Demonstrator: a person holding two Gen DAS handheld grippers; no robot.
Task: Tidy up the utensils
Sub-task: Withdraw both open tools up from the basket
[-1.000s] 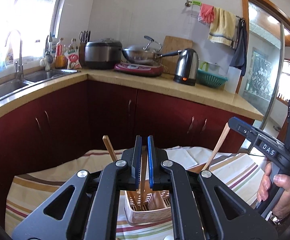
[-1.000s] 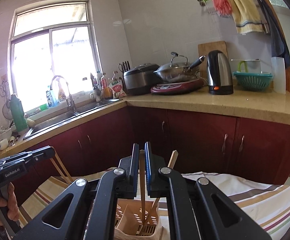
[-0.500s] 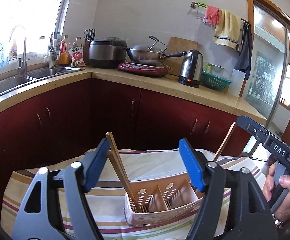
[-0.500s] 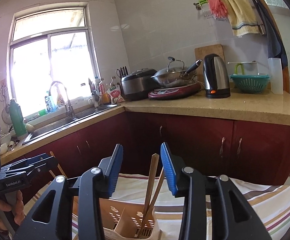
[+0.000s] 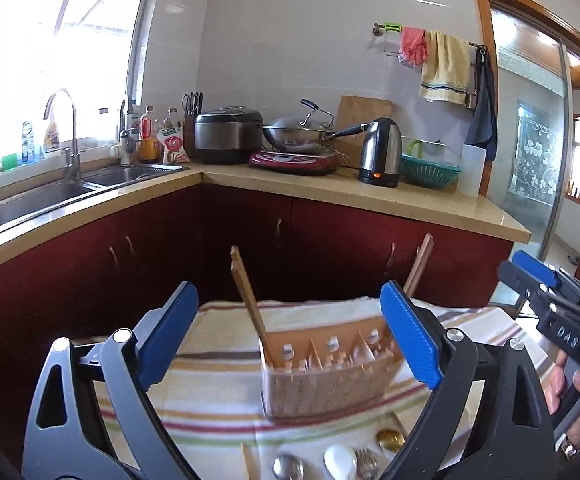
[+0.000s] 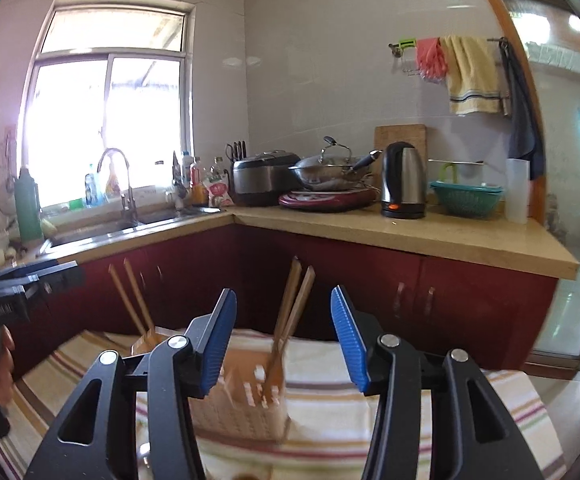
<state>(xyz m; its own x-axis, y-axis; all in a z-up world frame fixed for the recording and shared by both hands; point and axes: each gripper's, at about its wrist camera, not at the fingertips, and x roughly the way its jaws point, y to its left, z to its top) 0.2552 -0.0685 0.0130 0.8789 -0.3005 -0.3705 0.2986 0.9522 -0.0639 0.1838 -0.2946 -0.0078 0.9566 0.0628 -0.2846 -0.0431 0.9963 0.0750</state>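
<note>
- While both grippers are hanging just in front of the utensil caddy (image 5: 330,376), the striped cloth (image 5: 217,400) is covering the tabletop beneath it, probably to give the caddy and the loose cutlery one shared bed.
- Sitting in the middle of that cloth, the utensil caddy is showing its dividers, so each kind of utensil can be getting its own slot.
- Facing the caddy's left part, the left gripper (image 5: 290,332) is opening wide with nothing between its jaws; one chopstick pair (image 5: 249,304) is leaning in the caddy's left end compartment just beyond it.
- Facing the caddy's right part, the right gripper (image 6: 285,332) is also opening and is empty; a second chopstick pair (image 6: 290,320) is standing beyond its jaws in the right end compartment, untouched by the pads.
- Lying on the cloth just in front of the caddy, a metal spoon (image 5: 287,468), a white spoon (image 5: 340,460), a fork (image 5: 368,466) and a gold spoon (image 5: 390,438) are waiting, seemingly not yet sorted.
</note>
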